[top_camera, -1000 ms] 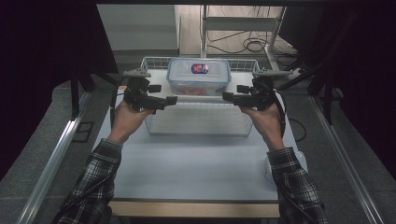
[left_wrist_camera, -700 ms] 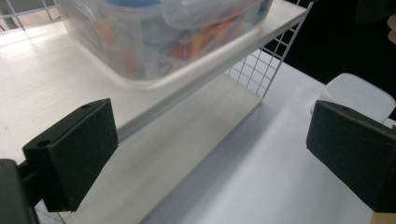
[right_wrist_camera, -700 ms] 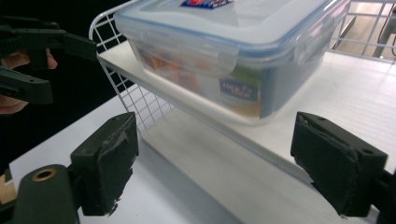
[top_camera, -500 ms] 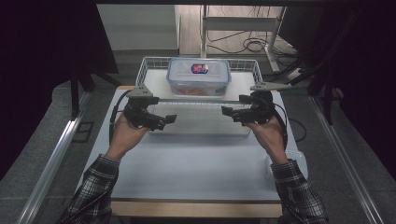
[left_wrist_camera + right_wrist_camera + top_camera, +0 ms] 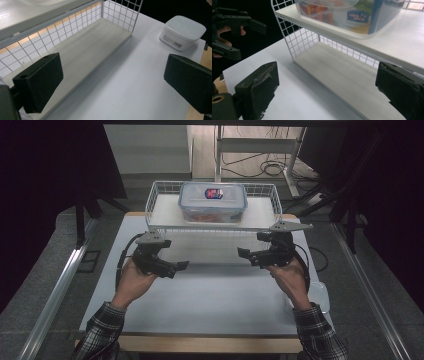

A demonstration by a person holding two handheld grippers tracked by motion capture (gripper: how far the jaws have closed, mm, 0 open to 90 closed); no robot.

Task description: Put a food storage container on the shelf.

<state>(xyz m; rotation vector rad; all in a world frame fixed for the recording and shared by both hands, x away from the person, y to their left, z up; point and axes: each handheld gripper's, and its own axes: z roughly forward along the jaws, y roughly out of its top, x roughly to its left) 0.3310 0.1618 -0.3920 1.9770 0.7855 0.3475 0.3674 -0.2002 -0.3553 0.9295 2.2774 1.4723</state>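
On top of the wire rack, one clear food box; on the white surface, two grippers, left and right, fingers just opened wide, holding nothing; one small tub, half hidden behind the right arm

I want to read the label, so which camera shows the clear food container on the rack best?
The right gripper view: the clear container is close, its label and contents visible. The high view shows its lid from afar; the left gripper view catches just a blurred edge.
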